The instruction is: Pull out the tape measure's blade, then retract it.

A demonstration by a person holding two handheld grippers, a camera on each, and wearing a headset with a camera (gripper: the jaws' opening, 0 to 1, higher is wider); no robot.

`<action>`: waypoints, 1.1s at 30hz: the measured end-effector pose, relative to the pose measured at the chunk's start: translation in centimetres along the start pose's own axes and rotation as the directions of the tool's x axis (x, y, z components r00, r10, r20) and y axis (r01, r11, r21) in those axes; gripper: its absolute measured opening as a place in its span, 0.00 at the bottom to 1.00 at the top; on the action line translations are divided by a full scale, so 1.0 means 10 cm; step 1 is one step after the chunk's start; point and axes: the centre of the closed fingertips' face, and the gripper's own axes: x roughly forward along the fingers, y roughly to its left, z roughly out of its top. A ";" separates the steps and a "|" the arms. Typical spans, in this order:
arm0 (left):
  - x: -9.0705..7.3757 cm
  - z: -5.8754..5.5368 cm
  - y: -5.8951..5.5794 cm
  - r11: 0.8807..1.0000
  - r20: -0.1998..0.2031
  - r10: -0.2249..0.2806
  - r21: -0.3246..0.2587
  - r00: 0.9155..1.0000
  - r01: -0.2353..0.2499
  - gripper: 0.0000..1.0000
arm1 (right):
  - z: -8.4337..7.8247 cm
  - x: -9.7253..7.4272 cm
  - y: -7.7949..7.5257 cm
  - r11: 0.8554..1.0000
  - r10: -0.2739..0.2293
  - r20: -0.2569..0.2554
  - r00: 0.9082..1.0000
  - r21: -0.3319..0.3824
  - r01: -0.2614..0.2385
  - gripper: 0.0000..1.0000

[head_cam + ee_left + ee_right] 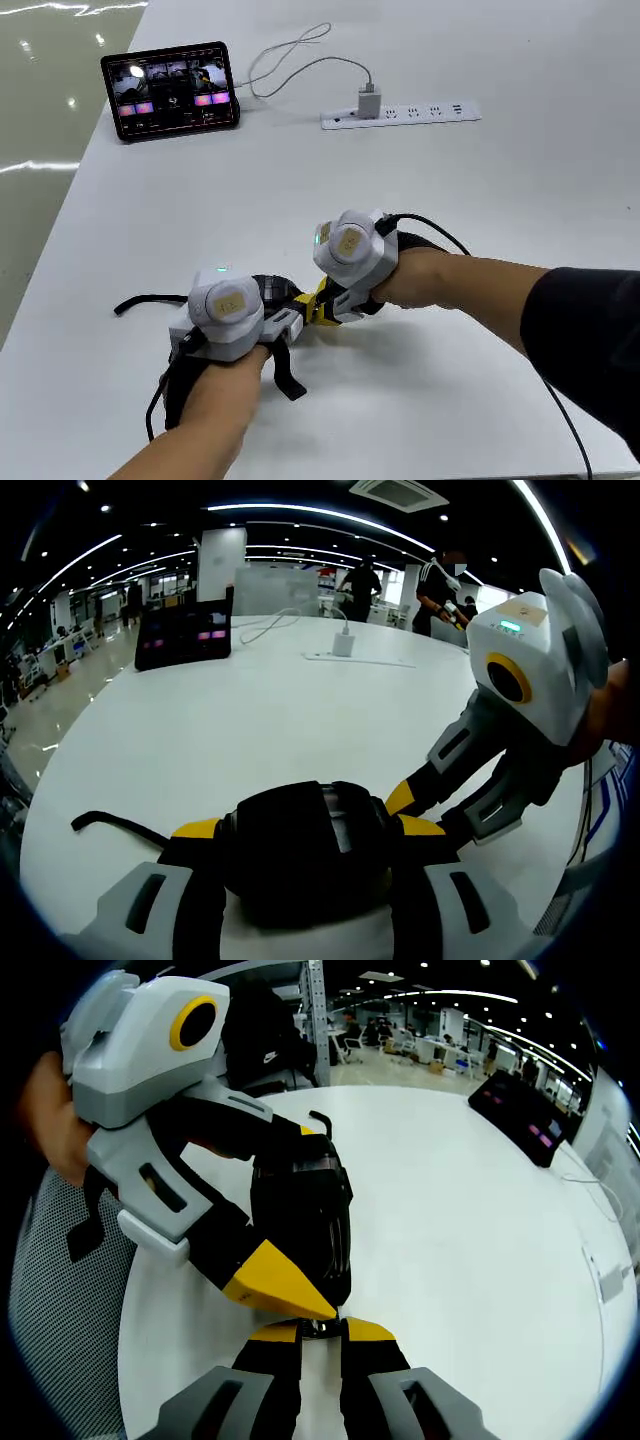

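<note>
Tablet (170,88): stood propped and lit at the table's (300,170) far left corner, well apart from the work and no obstacle to it.
Strap (143,299): the black loop trailed left of the case along the table; it was best left slack so it could not drag the case round.
Left gripper (292,320): clenched on the tape measure (275,292), one yellow-tipped jaw on each flank of the black case, near the table's front edge.
Left gripper's job: to act as anchor. It probably needed to keep the case low and level with the mouth facing right, and to squeeze firmly enough that a pull would not spin the case out of the jaws.
Blade hook (322,1326): a small metal piece sat at the case's mouth, between the right jaws; no blade showed drawn out yet.
Right gripper (322,1331): jaws nearly together, apparently nipping the blade hook and touching the case's front.
Step in hand: judged to be the start of the pull-out.
Pull direction: straight away from the mouth, rightward over bare table, in line with the slot; an angled pull could kink the blade or slip the hook.
Return: feeding the blade back under grip, not letting go, should spare it a snap.
Power strip (400,113): lay far back right with its charger (369,101), clear of the pull path.
</note>
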 end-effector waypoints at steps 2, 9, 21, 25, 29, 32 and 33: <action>0.00 0.00 0.00 1.000 0.005 0.001 0.003 1.000 -0.001 0.62 | 0.00 0.00 0.00 1.000 -0.004 -0.001 1.000 0.004 0.004 0.11; 0.00 0.01 0.00 1.000 0.007 0.004 0.008 1.000 -0.004 0.63 | 0.00 0.01 -0.01 1.000 -0.019 0.016 1.000 0.000 0.019 0.11; -0.01 0.01 -0.01 0.999 0.000 -0.032 0.029 0.999 0.032 0.64 | 0.00 0.01 -0.01 0.997 -0.073 0.019 0.997 -0.016 0.073 0.12; -0.01 0.00 -0.01 0.999 -0.014 -0.045 0.020 0.999 0.046 0.63 | -0.01 0.01 -0.01 0.996 -0.085 0.024 0.996 -0.008 0.086 0.13; -0.03 0.02 -0.02 0.998 -0.011 -0.061 0.028 0.998 0.061 0.63 | -0.03 -0.02 -0.01 0.995 -0.097 0.012 0.995 -0.005 0.097 0.16; -0.04 0.07 -0.01 0.997 -0.002 -0.070 0.033 0.998 0.070 0.63 | -0.05 -0.04 0.00 0.996 -0.092 0.016 0.996 0.000 0.092 0.17; -0.04 0.08 0.00 0.997 -0.002 -0.072 0.032 0.997 0.072 0.64 | -0.06 -0.04 0.01 0.996 -0.093 0.015 0.996 -0.002 0.093 0.17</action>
